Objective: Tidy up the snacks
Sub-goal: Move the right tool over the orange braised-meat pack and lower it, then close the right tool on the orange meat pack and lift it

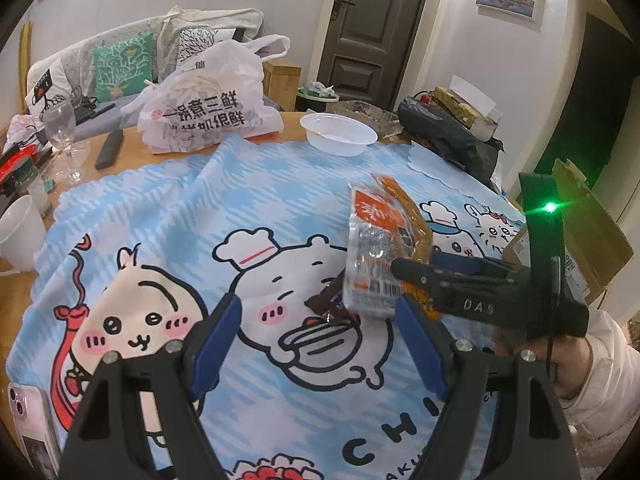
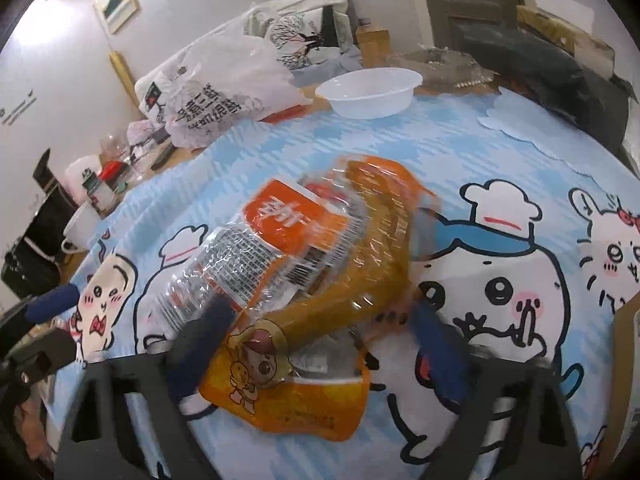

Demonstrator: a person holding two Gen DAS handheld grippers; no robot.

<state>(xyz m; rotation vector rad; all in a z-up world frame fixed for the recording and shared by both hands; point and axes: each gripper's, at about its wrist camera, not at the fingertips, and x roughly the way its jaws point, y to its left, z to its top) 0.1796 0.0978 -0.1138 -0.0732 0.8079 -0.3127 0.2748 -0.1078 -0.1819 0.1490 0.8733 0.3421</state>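
While the right gripper (image 2: 316,328) is lifted over the tabletop, a crinkly orange-and-clear plastic snack packet (image 2: 304,264) sits right between its blue-padded fingers (image 2: 208,320), pinched there — a dark brown wrapper (image 1: 326,300) lies on the cloth just below. The blue checked cartoon tablecloth (image 1: 240,208) covers a wooden tabletop (image 1: 132,152) with a white plastic bowl (image 1: 338,134) and printed shopping bag (image 1: 208,112) at the back. The left gripper (image 1: 320,348) is spread wide — holding nothing.
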